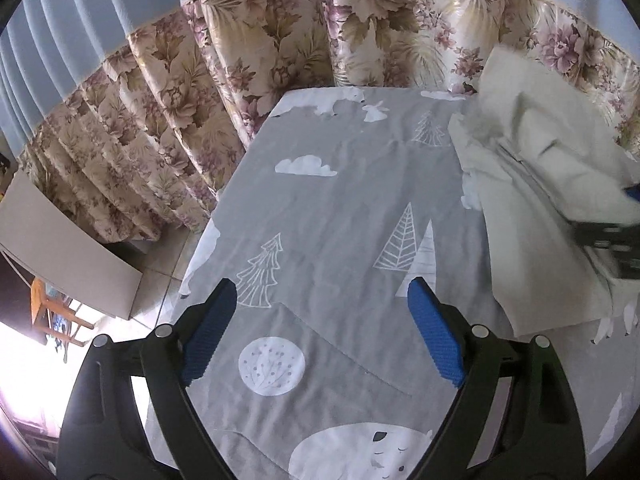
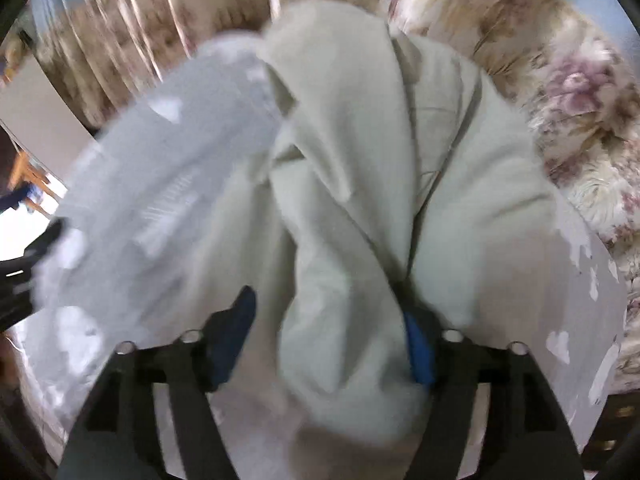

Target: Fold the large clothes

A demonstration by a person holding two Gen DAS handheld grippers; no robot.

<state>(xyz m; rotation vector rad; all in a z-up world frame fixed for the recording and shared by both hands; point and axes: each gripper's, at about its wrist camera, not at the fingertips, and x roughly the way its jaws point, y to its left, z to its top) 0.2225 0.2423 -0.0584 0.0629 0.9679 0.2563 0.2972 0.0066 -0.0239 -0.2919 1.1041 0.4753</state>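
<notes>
L wrist: left tongs (image 1: pixel 322 312) wide, nothing held, lower centre over grey printed sheet (image 1: pixel 340 208); cream garment (image 1: pixel 532 200) right edge | R wrist: blurred; right tongs (image 2: pixel 328 336) wide-ish, garment (image 2: pixel 360 184) bunched between pads (image 2: pixel 418 354), grip can't tell

Cream garment (image 1: pixel 552 184), grey tree-and-bear-print sheet (image 1: pixel 352 208), floral beige curtain (image 1: pixel 248 64).

Grey printed bedsheet (image 1: pixel 352 200) covers the bed — a cream garment (image 1: pixel 532 184) lies on it.
</notes>
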